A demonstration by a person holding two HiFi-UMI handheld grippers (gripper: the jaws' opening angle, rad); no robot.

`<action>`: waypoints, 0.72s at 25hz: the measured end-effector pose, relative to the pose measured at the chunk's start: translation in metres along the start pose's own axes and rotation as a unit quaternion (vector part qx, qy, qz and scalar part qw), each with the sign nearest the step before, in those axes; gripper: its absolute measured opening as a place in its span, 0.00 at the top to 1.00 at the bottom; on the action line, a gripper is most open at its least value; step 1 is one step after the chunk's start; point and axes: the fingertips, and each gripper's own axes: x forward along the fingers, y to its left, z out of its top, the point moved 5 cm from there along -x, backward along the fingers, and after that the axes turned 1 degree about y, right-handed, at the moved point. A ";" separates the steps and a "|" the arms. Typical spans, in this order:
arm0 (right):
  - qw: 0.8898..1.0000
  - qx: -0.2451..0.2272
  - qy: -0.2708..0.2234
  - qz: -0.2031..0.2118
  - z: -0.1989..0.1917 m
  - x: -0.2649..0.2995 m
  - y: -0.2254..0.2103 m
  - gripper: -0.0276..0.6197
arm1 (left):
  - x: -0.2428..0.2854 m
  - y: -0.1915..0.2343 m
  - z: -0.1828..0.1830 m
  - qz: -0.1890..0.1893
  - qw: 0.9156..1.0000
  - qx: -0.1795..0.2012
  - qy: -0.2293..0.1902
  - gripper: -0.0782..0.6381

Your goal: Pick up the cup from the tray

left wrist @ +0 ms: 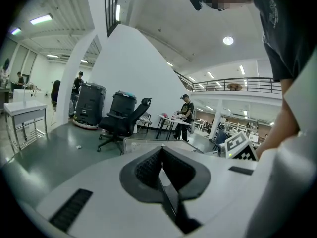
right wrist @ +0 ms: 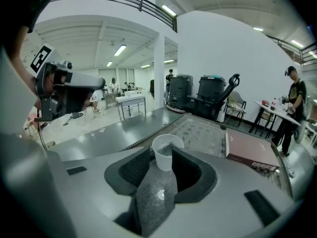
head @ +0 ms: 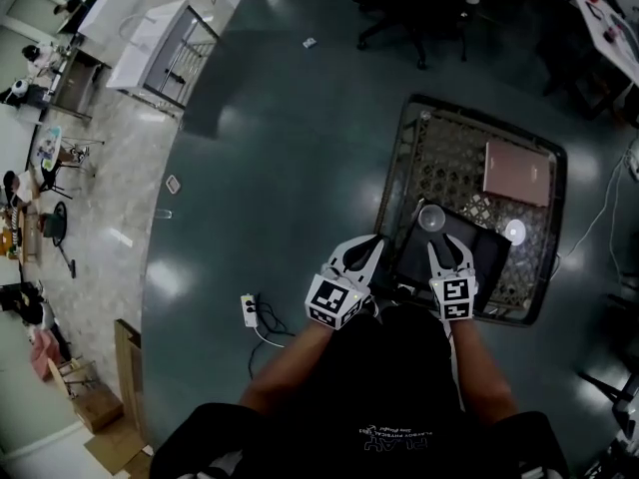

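Note:
A clear plastic cup (head: 431, 218) stands upright at the far left corner of a dark tray (head: 484, 262), which lies in a wire cart. My right gripper (head: 446, 249) hovers over the tray just short of the cup. In the right gripper view the cup (right wrist: 166, 151) sits right at the fingertips of the right gripper (right wrist: 161, 157). The jaws stand apart and the pads do not press on it. My left gripper (head: 361, 255) is to the left of the tray, off the cart's edge. Its pads in the left gripper view (left wrist: 161, 155) meet with nothing between them.
The cart (head: 439, 148) has a patterned mesh floor. A pink book (head: 516, 173) lies at its far right, and a small white round object (head: 514, 232) sits by the tray's far right corner. A power strip (head: 249, 310) lies on the floor to the left. An office chair (head: 399, 8) stands beyond.

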 end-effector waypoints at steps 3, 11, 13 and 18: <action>1.000 0.001 0.024 0.011 -0.013 0.015 0.000 0.73 | 0.002 0.002 -0.005 0.009 1.000 -0.003 0.005 0.88; 0.998 0.009 0.047 0.038 -0.026 0.052 -0.006 0.58 | 0.005 0.002 -0.025 0.027 0.999 -0.014 0.026 0.88; 0.998 0.014 0.051 0.043 -0.028 0.056 -0.009 0.57 | 0.005 0.000 -0.026 0.029 0.999 -0.016 0.029 0.88; 0.998 0.021 0.046 0.047 -0.023 0.065 -0.011 0.55 | 0.003 0.000 -0.031 0.037 0.998 -0.014 0.041 0.88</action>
